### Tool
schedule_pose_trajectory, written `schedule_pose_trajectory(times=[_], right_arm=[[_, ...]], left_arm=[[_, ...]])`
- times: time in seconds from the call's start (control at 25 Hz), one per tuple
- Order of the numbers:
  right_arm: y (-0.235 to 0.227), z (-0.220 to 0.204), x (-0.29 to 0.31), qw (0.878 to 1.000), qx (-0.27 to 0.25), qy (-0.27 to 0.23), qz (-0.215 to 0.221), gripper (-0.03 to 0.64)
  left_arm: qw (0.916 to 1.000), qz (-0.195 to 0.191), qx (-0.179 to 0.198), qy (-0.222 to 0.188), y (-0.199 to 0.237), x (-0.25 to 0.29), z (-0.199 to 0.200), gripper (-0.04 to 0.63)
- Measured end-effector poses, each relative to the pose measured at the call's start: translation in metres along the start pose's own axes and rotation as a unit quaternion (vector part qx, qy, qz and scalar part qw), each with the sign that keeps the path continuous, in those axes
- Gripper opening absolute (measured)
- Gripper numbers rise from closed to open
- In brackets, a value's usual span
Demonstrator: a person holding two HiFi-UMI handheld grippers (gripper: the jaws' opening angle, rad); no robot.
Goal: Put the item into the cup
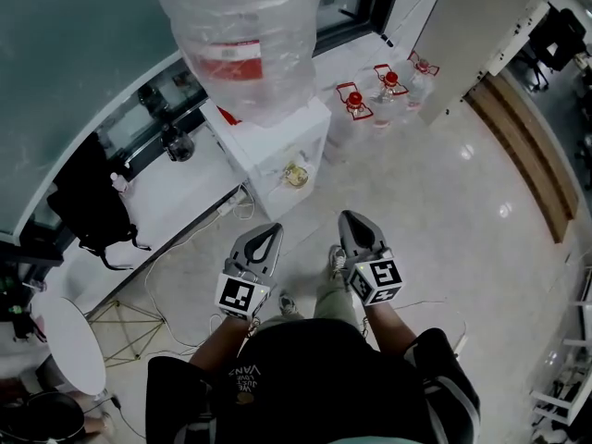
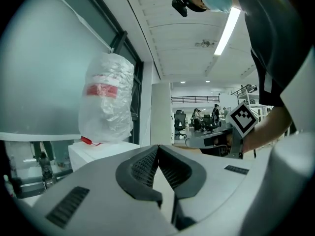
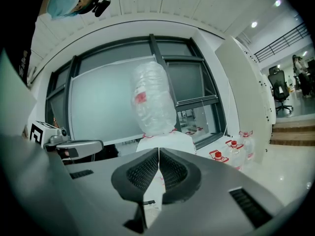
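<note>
Left gripper (image 1: pixel 274 230) and right gripper (image 1: pixel 349 218) are squeezed tight on nothing. Moving ahead, they might bump the water bottle (image 1: pixel 242 40).

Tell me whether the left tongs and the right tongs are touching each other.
Apart. The head view shows pale floor between the grey left tongs and the grey right tongs, both shut and empty.
</note>
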State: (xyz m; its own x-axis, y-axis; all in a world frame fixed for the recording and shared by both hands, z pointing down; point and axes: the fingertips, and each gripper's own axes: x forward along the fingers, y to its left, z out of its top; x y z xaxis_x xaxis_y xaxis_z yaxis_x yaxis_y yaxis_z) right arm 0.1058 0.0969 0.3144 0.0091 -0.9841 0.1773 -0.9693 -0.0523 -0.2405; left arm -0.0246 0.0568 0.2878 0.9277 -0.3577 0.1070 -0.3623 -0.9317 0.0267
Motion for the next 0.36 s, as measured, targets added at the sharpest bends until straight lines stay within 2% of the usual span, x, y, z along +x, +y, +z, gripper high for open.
schedule_pose_trajectory(times=[0.08,0.2,0.36], right_arm=[[0.008,0.001,-0.011,1.0,0.002,-0.002,0.001,0.044],[0.022,0.0,-0.027,1.0,0.003,0.004,0.005,0.044],[0.037,-0.004,-0.051,1.0,0.004,0.017,0.009,0.044]], left_arm=[[0.9999,-0.001,0.007,0.012,-0.003,-0.011,0.003,0.02],[0.9999,-0.005,0.015,-0.005,-0.009,-0.026,0.012,0.02],[0.9999,0.007,0.007,-0.004,-0.015,-0.05,0.015,0.02]])
